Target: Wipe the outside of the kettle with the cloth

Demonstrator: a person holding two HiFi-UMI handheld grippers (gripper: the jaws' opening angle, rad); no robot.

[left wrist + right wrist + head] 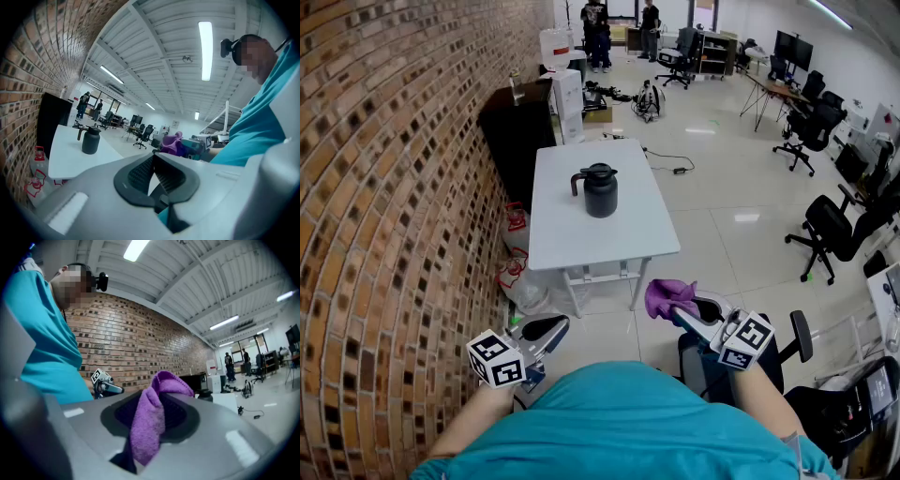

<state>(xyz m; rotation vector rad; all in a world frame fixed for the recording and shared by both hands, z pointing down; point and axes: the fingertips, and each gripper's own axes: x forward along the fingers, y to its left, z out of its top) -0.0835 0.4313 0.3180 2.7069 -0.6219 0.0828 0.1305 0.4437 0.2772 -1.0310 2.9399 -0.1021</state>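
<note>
We find one kettle standing upright near the middle of one white worktop, well apart from both grippers. The right gripper has its fingers clamped on the one purple cloth. The left gripper has its fingers together and holds nothing. Risks, in our judgement: the unbraced kettle may slide or tip under wiping pressure, and the bunched cloth may pull free.

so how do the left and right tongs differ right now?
The left tongs are shut and empty; the right tongs are shut on the purple cloth. The left tongs sit nearer the brick wall, the right tongs farther out. Both are held short of the white table, apart from the black kettle.
</note>
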